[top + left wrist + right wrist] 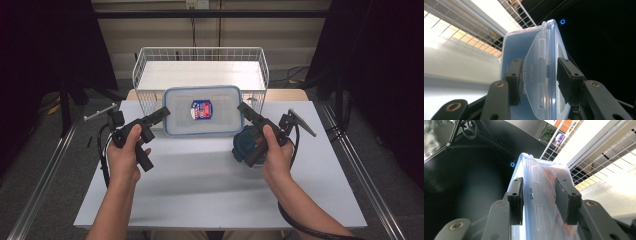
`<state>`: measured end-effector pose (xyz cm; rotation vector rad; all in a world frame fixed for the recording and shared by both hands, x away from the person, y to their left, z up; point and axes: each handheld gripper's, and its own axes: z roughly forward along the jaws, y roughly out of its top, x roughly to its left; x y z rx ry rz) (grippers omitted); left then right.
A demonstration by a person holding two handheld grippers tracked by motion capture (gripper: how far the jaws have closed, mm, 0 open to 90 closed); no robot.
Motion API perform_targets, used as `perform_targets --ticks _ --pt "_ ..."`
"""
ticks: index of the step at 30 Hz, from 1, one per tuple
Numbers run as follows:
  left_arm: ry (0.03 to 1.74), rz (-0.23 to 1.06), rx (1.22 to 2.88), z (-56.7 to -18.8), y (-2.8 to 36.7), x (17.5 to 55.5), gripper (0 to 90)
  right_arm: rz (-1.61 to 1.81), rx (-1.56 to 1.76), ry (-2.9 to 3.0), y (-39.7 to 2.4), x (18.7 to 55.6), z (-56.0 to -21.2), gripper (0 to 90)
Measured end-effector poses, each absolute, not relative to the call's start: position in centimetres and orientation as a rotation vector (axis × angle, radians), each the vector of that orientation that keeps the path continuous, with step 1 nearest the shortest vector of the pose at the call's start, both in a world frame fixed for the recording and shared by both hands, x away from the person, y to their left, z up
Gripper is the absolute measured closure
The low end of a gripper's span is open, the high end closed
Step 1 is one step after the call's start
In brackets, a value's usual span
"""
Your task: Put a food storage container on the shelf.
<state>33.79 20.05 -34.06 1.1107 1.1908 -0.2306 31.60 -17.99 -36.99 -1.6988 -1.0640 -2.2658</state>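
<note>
Right, box: I see a clear plastic box with a blue-rimmed lid held up off the white table, tilted so its lid faces the high camera; a red and blue label shows through the lid; it hangs in front of the white wire basket
Left gripper: my left gripper has the box's left end flap between its jaws; in the left gripper view one pad lies against the flap, the other pad stands just off it; I cannot tell if the grasp is firm
Right gripper: my right gripper straddles the right end flap; jaws partly apart, pads near the plastic on both sides; clamped or loose, I cannot tell
Table: a dark teal object sits under the right hand; the left hand is beside the box's lower left corner
</note>
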Motion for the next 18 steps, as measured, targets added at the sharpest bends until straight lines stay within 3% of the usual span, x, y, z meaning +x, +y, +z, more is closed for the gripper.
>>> perform_targets --ticks 18 --pt "1.162 -0.224 1.083 -31.4 19.8 36.7 58.3 -2.329 -1.698 -1.031 -17.8 33.9 -34.4 60.5"
